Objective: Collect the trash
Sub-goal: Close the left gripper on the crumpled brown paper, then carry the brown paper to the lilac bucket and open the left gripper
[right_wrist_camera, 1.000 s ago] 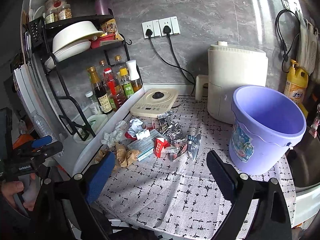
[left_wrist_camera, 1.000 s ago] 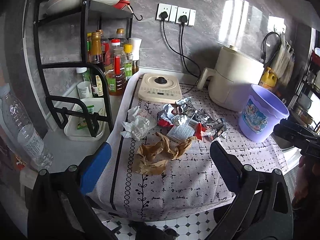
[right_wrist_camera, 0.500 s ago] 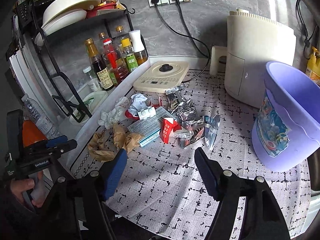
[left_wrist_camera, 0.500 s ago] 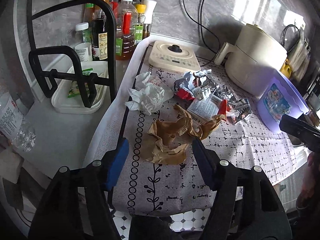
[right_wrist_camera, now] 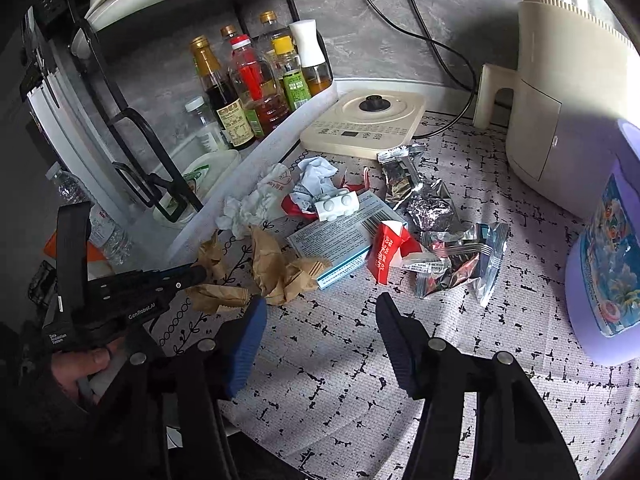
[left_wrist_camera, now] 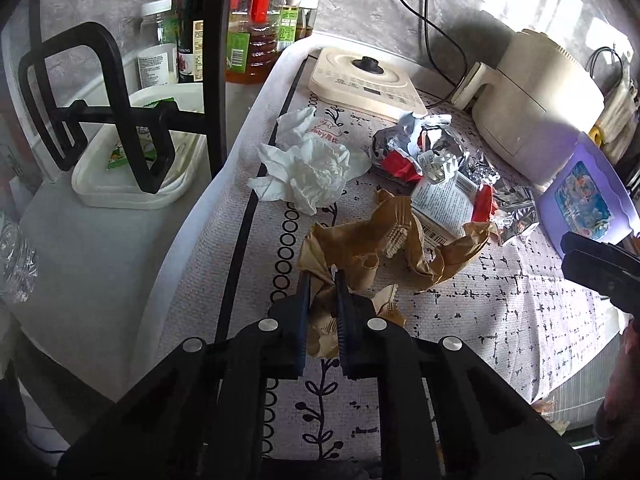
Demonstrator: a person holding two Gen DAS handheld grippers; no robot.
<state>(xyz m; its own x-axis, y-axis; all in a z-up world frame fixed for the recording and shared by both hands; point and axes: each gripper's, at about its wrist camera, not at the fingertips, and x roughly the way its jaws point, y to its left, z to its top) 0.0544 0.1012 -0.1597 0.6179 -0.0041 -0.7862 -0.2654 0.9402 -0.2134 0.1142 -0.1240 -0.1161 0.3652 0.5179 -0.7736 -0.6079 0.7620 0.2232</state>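
Note:
A crumpled brown paper bag (left_wrist_camera: pixel 360 240) lies at the near end of a trash pile on the patterned tablecloth (left_wrist_camera: pixel 500 312). My left gripper (left_wrist_camera: pixel 322 280) is shut on its near edge; the right wrist view shows the same grip (right_wrist_camera: pixel 192 276). Behind it lie a white tissue (left_wrist_camera: pixel 316 168), a blue-and-white box (right_wrist_camera: pixel 340 240), a red packet (right_wrist_camera: pixel 388 248) and foil wrappers (right_wrist_camera: pixel 432 208). My right gripper (right_wrist_camera: pixel 320 306) hovers just short of the box. Its jaws are closing, with only cloth between them. A purple bucket (right_wrist_camera: pixel 600 264) stands at the right.
A cream induction cooker (right_wrist_camera: pixel 368 124) and an air fryer (right_wrist_camera: pixel 560 92) stand at the back. Left of the cloth, a black rack (right_wrist_camera: pixel 132 148) holds sauce bottles (right_wrist_camera: pixel 256 80) and plates. A white tray (left_wrist_camera: pixel 132 168) and a water bottle (right_wrist_camera: pixel 108 228) lie below it. The table's front edge is close.
My left gripper came down to the brown paper and closed on it. My right gripper moved down and in toward the pile, and its jaws narrowed.

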